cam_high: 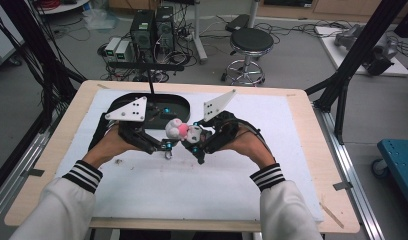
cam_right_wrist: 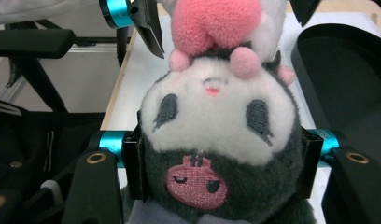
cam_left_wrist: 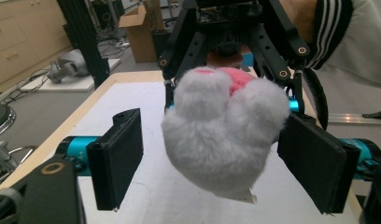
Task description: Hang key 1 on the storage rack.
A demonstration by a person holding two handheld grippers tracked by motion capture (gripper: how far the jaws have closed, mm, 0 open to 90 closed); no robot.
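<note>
Right gripper [cam_right_wrist: 221, 163] clamps the plush toy [cam_right_wrist: 221, 130] by its head. The toy's white body [cam_left_wrist: 223, 135] hangs between the left gripper [cam_left_wrist: 221, 163]'s parted jaws, untouched.

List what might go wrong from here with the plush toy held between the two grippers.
1. The right gripper alone clamps the white, pink and dark grey plush toy by its soft head; the fur may slip if tugged.
2. The left gripper has its pads apart from the toy's white end; closing off-centre may pinch only fluff.
3. The toy hangs above the white padded mat; a loosened grip would likely drop it there.
</note>
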